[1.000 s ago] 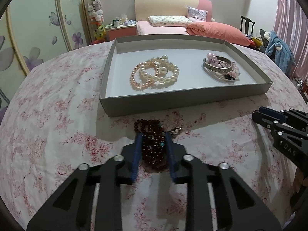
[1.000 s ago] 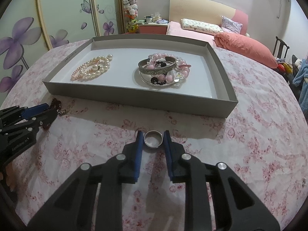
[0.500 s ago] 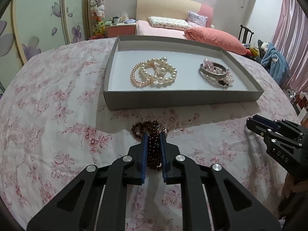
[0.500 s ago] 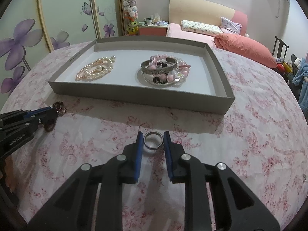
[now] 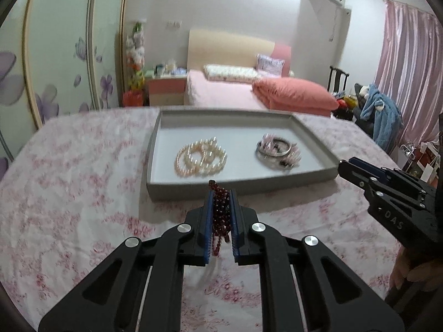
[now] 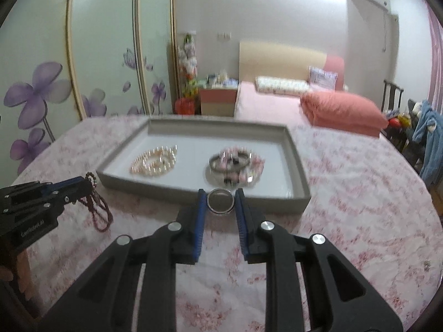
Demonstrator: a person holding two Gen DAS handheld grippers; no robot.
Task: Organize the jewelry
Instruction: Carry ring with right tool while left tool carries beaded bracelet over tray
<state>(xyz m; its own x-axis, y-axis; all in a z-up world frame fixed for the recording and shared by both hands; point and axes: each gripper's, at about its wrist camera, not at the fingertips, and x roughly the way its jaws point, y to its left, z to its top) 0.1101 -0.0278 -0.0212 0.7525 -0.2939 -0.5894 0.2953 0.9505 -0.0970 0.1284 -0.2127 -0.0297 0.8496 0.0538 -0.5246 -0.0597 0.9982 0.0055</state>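
My left gripper [image 5: 221, 193] is shut on a dark red bead bracelet [image 5: 220, 215], which hangs in loops clear of the floral cloth. The same beads [image 6: 97, 213] dangle from that gripper [image 6: 85, 184] at the left of the right wrist view. Between the pads of my right gripper [image 6: 220, 195] sits a silver ring [image 6: 220, 212], held shut and lifted just before the near wall of the grey tray [image 6: 166, 191]. In the tray [image 5: 241, 186] lie pearl bracelets [image 5: 200, 159] on the left and a pile of silver and pink bangles [image 5: 278, 152] on the right.
A pink floral cloth [image 5: 83, 193] covers the table around the tray. My right gripper [image 5: 344, 166] shows at the right of the left wrist view, beside the tray's corner. A bed, a chair with clothes and sliding wardrobe doors stand behind.
The left jaws closed on the red beads. Both grippers then rose off the cloth with their pieces and tipped upward, so the tray sits lower and farther in both views.
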